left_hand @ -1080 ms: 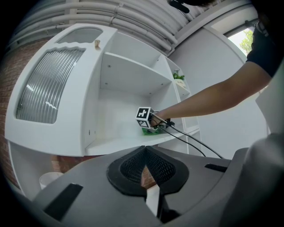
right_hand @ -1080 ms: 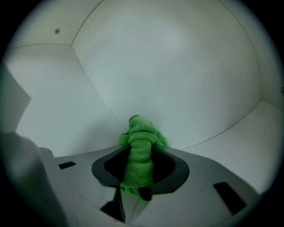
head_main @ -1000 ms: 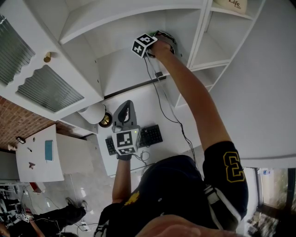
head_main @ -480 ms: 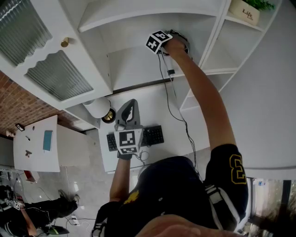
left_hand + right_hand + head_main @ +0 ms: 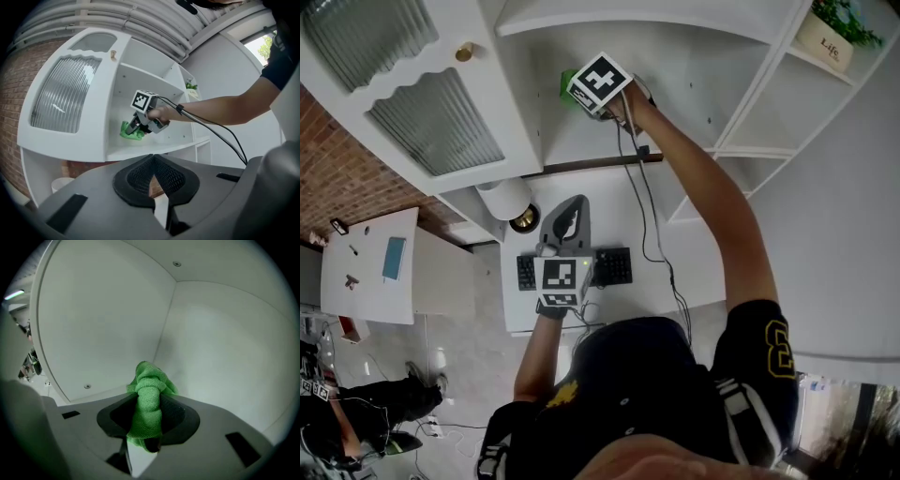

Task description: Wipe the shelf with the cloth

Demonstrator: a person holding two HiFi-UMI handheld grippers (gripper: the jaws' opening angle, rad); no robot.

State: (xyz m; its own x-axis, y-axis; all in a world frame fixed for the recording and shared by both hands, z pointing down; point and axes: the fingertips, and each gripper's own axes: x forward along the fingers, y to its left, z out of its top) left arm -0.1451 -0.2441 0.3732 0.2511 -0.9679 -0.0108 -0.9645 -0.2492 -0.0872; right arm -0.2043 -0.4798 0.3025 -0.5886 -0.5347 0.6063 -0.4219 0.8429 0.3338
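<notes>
In the head view the right gripper [image 5: 581,89] reaches into the white shelf unit [image 5: 581,141] with the green cloth [image 5: 569,79] at its tip, while the left gripper [image 5: 566,211] hangs above a keyboard [image 5: 612,267]. The left gripper view shows its jaws pressed together on nothing, and the cloth beside the compartment's side wall, just above the shelf board. The right gripper view shows its jaws clamped on the bunched cloth, facing the inner corner.

The cloth [image 5: 149,399] was bright green against the plain white shelf [image 5: 225,357]. The marker cube [image 5: 600,82] bore black-and-white squares. The keyboard [image 5: 614,267] was black and the brick wall [image 5: 337,178] reddish-brown.
</notes>
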